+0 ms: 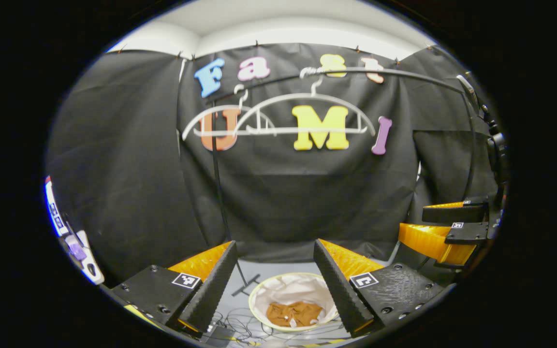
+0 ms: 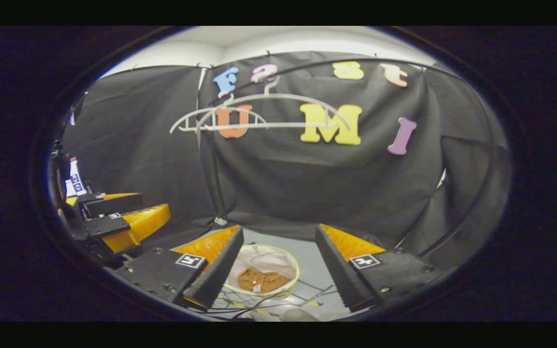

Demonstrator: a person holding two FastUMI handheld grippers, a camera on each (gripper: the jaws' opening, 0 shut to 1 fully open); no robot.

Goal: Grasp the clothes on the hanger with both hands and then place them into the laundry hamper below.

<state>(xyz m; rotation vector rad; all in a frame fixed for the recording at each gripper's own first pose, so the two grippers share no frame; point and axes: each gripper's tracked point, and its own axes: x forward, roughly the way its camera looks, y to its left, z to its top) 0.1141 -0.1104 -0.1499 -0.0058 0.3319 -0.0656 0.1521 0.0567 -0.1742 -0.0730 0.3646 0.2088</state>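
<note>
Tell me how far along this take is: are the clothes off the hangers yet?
Essentially finished. Both white hangers hang bare on the rail, and a brown garment lies inside the hamper below. The left claw and right claw are open, holding nothing. Nothing visible is left to move.

Grey floor [image 1: 278, 270] down below, and the round laundry hamper [image 1: 259, 295] sits right on it, brown clothes [image 1: 294, 313] bundled inside on its white lining. Black cables [image 1: 240, 328] trail across the floor beside the hamper, near the rack's foot [image 1: 245, 285].
</note>
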